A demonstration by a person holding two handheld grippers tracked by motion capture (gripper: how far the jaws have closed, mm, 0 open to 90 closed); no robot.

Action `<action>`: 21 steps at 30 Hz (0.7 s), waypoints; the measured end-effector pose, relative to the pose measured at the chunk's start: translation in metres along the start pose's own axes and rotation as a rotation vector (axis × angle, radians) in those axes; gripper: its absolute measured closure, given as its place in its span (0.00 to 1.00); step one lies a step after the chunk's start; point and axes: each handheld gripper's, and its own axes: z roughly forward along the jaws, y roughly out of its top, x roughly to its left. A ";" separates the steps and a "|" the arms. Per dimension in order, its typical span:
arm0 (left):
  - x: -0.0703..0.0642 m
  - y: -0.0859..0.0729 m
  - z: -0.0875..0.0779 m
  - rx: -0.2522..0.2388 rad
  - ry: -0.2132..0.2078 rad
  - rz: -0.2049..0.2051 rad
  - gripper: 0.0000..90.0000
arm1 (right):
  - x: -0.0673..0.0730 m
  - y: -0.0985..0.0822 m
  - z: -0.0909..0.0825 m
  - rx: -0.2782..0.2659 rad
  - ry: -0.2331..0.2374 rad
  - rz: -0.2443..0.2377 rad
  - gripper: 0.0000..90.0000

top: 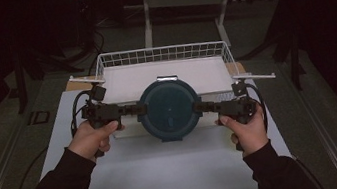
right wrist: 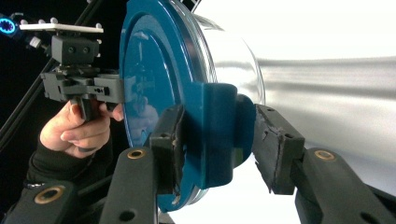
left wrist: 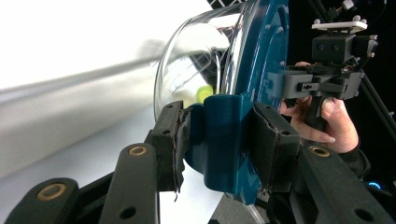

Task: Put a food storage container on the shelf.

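My left gripper [left wrist: 219, 144] has its jaws clamped on a teal side latch tab [left wrist: 223, 140] of the lid; pads look torn but seated on both faces. Right gripper [right wrist: 219, 149]: near jaw pressed on the opposite tab [right wrist: 219, 135], far jaw seems just off it, so I can't tell if that grip is full. Both sit on the round clear container [top: 169, 110] with the teal lid [right wrist: 154, 93], which is at the front edge of the white wire basket [top: 160, 54] over the white surface [top: 168, 175]. Something yellow-green inside, too blurred to name.

Judgement: two-handed carry or placement. To do it well I'd firm up the right side, keep both wrists level, move together. Uneven pull could pop a latch or tilt the load.
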 end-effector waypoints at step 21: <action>0.013 0.067 0.015 -0.060 -0.002 -0.024 0.63 | -0.015 0.069 0.004 -0.045 -0.018 0.031 0.61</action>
